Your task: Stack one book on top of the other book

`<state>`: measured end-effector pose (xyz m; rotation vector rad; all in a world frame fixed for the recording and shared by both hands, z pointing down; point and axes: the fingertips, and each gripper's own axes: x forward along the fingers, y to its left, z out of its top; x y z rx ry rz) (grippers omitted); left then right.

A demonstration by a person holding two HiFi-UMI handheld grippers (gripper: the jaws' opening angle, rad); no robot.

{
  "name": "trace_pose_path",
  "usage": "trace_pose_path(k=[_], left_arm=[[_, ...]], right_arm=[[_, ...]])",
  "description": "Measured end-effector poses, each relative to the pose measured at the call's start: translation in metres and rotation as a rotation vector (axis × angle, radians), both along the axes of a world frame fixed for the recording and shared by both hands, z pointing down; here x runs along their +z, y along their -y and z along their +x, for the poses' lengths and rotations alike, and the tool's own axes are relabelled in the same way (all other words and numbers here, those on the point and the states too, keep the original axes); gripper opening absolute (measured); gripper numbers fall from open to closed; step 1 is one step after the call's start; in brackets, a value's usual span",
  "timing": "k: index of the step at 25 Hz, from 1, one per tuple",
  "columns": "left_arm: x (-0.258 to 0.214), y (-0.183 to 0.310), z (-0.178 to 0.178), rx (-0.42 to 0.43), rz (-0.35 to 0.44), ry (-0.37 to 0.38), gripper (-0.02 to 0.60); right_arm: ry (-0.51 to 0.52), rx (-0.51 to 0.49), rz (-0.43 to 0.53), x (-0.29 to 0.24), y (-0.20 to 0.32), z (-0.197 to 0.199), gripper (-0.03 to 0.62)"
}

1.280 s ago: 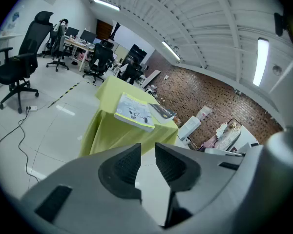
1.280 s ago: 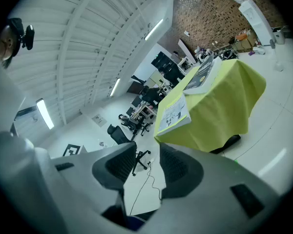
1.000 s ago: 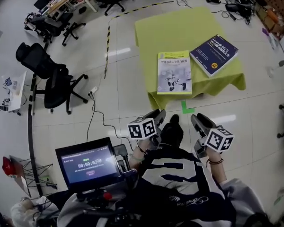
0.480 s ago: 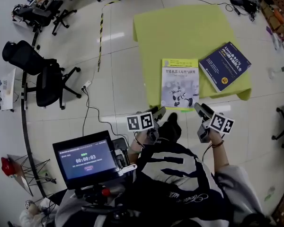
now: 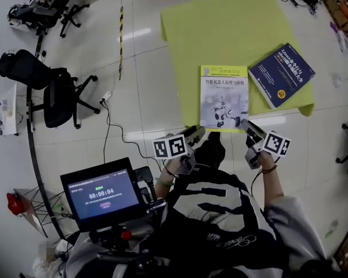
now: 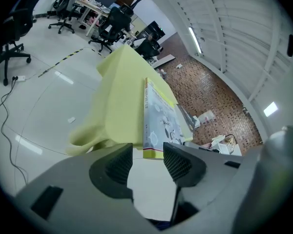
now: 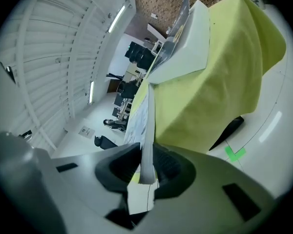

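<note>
A white and yellow book (image 5: 223, 94) lies at the near edge of the yellow-green tablecloth (image 5: 220, 33). A dark blue book (image 5: 281, 74) lies to its right, turned at an angle. My right gripper (image 5: 246, 125) is at the white book's near right corner. Its jaws are closing, and the book's edge (image 7: 145, 130) stands between the pads, which press on it. My left gripper (image 5: 196, 133) is open at the book's near left corner. The book's corner (image 6: 154, 147) sits just past the left fingertips, untouched.
Black office chairs (image 5: 52, 91) stand on the floor at the left, with a cable (image 5: 110, 126) trailing toward me. A screen (image 5: 101, 193) rides on the rig below. A green tape mark (image 7: 236, 152) is on the floor under the table edge.
Both grippers moved forward and down to the near edge of the white book. The right one now has the book's edge between its jaws.
</note>
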<state>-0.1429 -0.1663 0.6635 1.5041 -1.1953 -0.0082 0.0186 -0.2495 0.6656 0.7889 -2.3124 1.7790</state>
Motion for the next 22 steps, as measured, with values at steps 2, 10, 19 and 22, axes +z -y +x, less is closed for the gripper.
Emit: trace_pose_path(k=[2,10,19,22], left_arm=[[-0.005,0.003,0.004,0.010,0.032,-0.042,0.186],[0.000,-0.029,0.050,0.037,0.043,-0.135,0.186],[0.006,0.023,0.066,0.072,0.044,-0.230,0.149],[-0.014,0.019,0.067,0.147,0.096,-0.092,0.118]], right_arm=[[0.008,-0.002,-0.007,-0.003,-0.001,0.002,0.077],[-0.016,-0.037,-0.054,-0.007,-0.074,0.053,0.071],[-0.049,-0.057,-0.063,-0.011,-0.079,0.052,0.069],[-0.089,-0.119,0.031,-0.033,-0.080,0.046,0.067]])
